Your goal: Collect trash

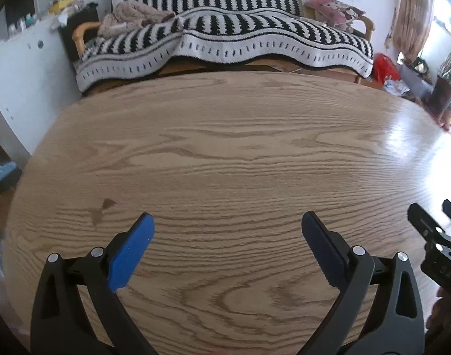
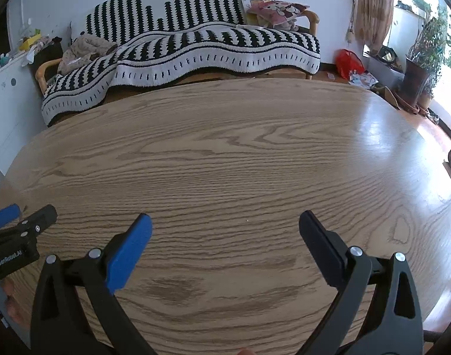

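In the left wrist view, the left gripper [image 1: 227, 236] hangs over a wooden table [image 1: 225, 153] with its jaws spread wide and nothing between them. One pad [image 1: 130, 254] is bright blue, the other is dark. On the table surface near the blue pad there is a small dark stain [image 1: 102, 208]. At the right edge the right gripper [image 1: 432, 230] shows partly, beside the left one. Behind the table stands a sofa [image 1: 225, 29] under a black and white striped blanket, with a pink cushion [image 1: 334, 11] at its right end and a brown cloth [image 1: 133, 17] at its left end. A red bag [image 1: 385, 68] lies on the floor to the right of the sofa. No trash is visible on the table in this view. In the right wrist view, the right gripper [image 2: 225, 236] also has its jaws spread wide over the table [image 2: 225, 153], holding nothing. The left gripper [image 2: 18, 230] appears at the left edge. The sofa [image 2: 195, 29] and the red bag [image 2: 348, 63] are in the background, with scattered papers [image 2: 363, 80] on the floor just beside the bag and plants [image 2: 426, 47] near the window. I cannot tell which item is the trash.
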A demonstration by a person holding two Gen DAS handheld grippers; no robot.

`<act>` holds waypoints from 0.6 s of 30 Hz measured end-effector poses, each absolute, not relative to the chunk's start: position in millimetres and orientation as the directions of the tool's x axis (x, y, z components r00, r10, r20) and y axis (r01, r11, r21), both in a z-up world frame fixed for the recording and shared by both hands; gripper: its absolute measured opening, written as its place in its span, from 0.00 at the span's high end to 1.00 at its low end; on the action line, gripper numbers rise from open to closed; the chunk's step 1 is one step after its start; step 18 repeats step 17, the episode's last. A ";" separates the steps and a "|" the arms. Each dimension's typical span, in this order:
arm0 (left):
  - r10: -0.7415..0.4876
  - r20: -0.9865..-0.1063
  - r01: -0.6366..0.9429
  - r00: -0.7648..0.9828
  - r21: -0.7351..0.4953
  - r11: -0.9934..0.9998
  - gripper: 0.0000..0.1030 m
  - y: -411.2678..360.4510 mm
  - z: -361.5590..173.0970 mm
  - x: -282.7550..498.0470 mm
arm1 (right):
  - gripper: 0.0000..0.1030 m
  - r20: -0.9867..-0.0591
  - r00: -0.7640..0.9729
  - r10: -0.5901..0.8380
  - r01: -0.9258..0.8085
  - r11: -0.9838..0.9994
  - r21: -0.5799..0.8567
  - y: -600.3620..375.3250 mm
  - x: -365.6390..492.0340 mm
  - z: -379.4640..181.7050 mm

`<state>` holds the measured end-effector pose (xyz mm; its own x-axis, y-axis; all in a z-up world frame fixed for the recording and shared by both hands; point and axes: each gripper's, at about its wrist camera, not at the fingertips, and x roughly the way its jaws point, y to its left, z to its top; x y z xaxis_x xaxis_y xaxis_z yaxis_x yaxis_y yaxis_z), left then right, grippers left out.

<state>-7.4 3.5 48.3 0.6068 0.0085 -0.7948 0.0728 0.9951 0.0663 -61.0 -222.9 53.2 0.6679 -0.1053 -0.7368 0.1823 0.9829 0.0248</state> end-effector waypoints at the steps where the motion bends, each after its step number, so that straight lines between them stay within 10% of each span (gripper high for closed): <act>1: 0.035 -0.783 0.064 0.621 0.095 0.993 0.06 1.8 49.9 -9.3 | 0.07 -0.736 0.669 -0.107 0.181 0.983 0.021 -222.7 -61.0 53.5; 18: -0.047 -0.781 0.123 0.623 0.039 0.992 0.06 -1.8 49.7 -12.1 | 0.07 -0.747 0.652 -0.130 0.187 0.982 -0.009 -224.0 -57.9 47.8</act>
